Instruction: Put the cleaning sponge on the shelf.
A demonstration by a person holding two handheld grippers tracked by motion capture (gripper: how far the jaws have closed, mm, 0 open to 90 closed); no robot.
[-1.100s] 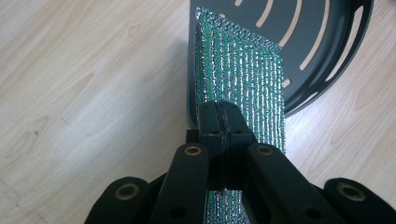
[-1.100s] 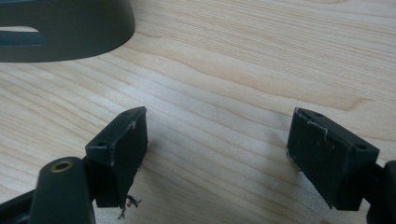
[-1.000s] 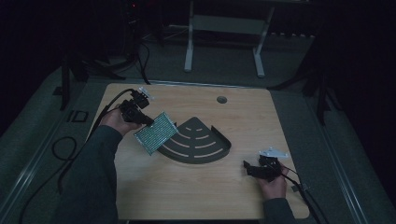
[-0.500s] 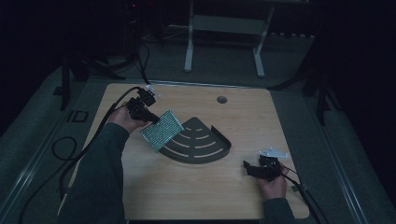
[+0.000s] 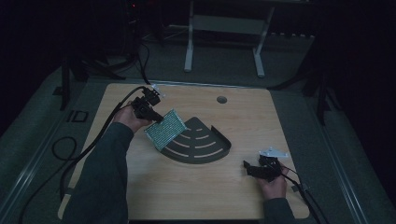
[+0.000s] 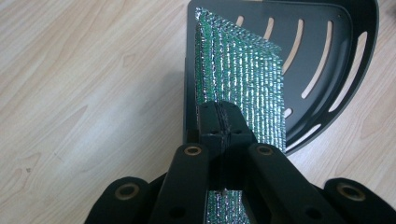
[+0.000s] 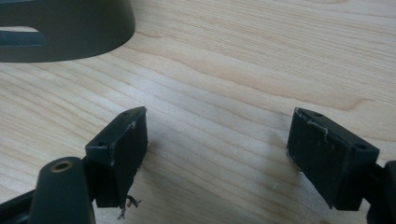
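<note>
Two grippers: left gripper [image 5: 154, 114] clamps shiny green-silver woven pouch [image 5: 164, 129] over dark slotted quarter-round metal tray's [image 5: 205, 154] edge; right gripper [image 5: 254, 169] wide, idle on wooden table [image 5: 187, 196]. Placing step; next, probably lower and release.

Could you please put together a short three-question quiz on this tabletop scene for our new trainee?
1. True or false: the right gripper has its jaws closed on the dark slotted tray.
2. What is the left gripper clamped on?
3. Where does the silver-green mesh pad sit relative to the tray: A) tilted over its straight edge, B) flat on the wooden table far from it, C) under it?

Key: 1 false, its jaws stand open over bare wood; 2 the mesh pad; 3 A.
</note>
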